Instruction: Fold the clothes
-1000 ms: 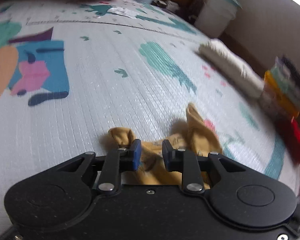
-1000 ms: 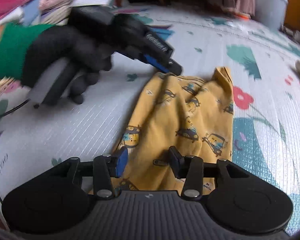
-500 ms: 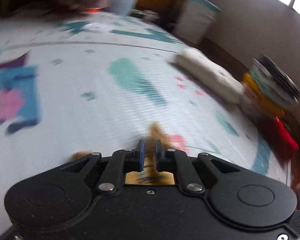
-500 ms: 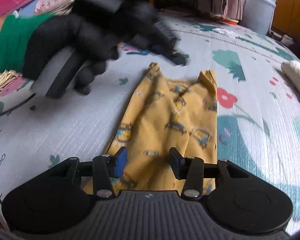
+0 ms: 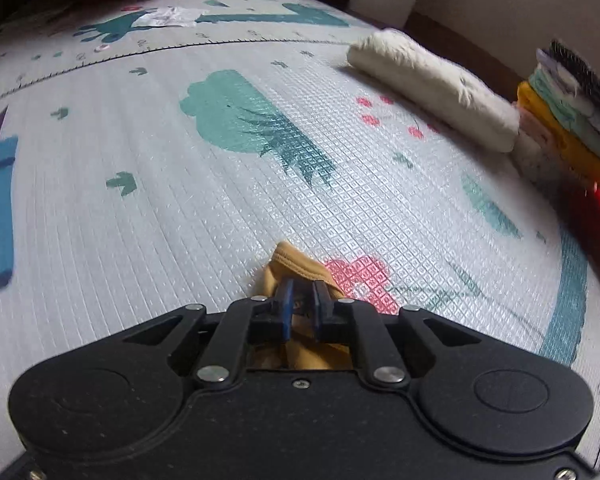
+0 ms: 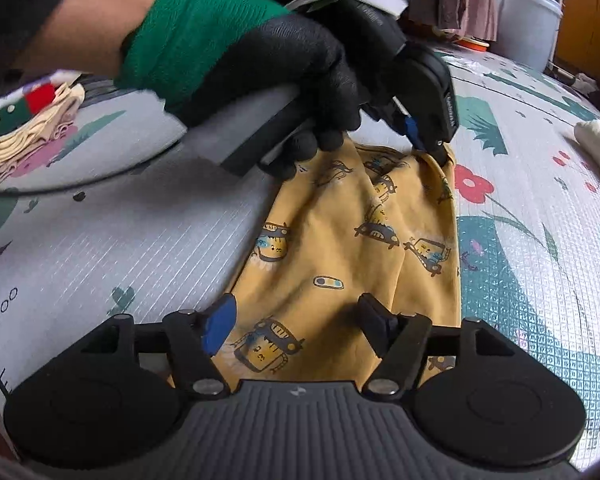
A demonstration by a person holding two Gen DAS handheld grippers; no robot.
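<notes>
A yellow garment with cartoon cars point(image 6: 339, 240) lies on the patterned play mat point(image 6: 140, 240). My left gripper point(image 5: 301, 300) is shut on the garment's far edge point(image 5: 296, 264); in the right wrist view the left gripper point(image 6: 431, 144) pinches that edge, held by a black-gloved hand point(image 6: 300, 72). My right gripper point(image 6: 296, 316) is open, its fingers spread over the garment's near part and not closed on it.
A rolled white towel point(image 5: 431, 84) and a stack of folded clothes point(image 5: 567, 120) lie at the mat's right side. A pile of cloth point(image 6: 24, 128) lies at the left. A white bucket point(image 6: 527, 20) stands at the back.
My left gripper has closed on the garment's far edge and shifted right along it. The garment has bunched under it. My right gripper has stayed open.
</notes>
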